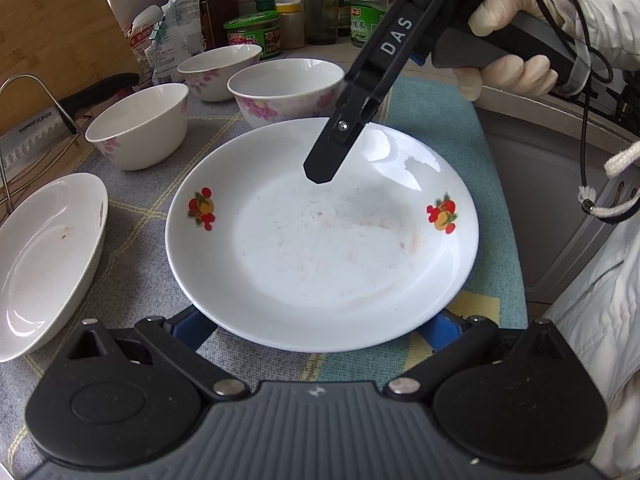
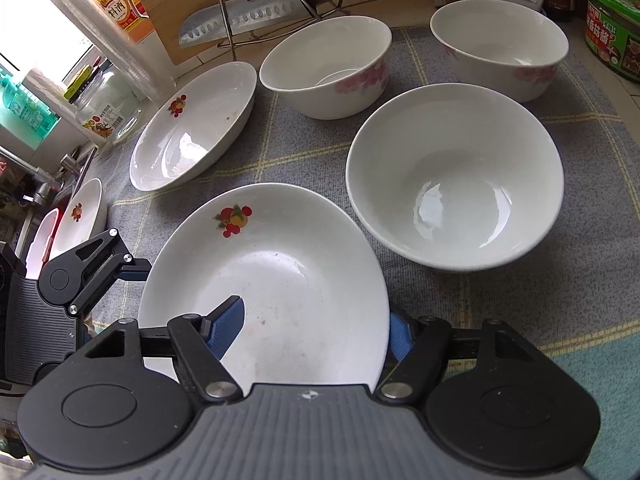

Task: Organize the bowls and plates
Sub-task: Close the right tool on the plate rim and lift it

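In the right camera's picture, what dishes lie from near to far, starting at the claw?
Held plate → big bowl → tilted plate → middle bowl → far right bowl.

Glossy glazed plate (image 1: 320, 248) on a matt woven cloth mat (image 1: 132, 248).

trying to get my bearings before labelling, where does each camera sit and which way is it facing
Left wrist: sits on the left gripper, looking forward and down across the fruit-print plate towards three bowls and jars; the right gripper and a gloved hand enter from upper right.
Right wrist: sits on the right gripper, looking down over the same plate towards the bowls, a second plate and a knife; the left gripper shows at left.
Shared: the plate, bowls, knife, checked mat.
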`<action>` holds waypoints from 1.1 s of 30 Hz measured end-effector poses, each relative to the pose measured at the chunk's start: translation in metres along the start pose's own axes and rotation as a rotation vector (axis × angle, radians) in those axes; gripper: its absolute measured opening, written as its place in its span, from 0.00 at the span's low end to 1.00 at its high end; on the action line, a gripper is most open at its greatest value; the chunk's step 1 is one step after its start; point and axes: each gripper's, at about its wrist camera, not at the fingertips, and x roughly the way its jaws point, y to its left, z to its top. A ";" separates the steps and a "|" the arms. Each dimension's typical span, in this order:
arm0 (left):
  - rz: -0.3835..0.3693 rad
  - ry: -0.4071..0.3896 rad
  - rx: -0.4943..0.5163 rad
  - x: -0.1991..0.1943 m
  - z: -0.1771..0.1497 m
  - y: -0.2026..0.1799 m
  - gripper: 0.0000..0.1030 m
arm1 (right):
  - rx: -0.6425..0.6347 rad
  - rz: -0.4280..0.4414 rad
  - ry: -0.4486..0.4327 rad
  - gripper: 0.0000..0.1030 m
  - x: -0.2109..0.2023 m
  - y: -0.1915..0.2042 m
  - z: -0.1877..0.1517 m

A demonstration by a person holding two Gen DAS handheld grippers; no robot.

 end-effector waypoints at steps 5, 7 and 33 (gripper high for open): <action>-0.005 0.001 0.002 0.000 0.000 0.001 1.00 | 0.024 0.017 0.022 0.75 0.001 -0.002 0.003; -0.005 0.001 0.002 0.000 0.000 0.001 1.00 | 0.029 0.017 0.029 0.75 0.001 -0.001 0.004; -0.084 0.035 0.025 0.005 0.005 0.014 0.99 | -0.003 0.000 0.049 0.77 0.001 0.005 0.002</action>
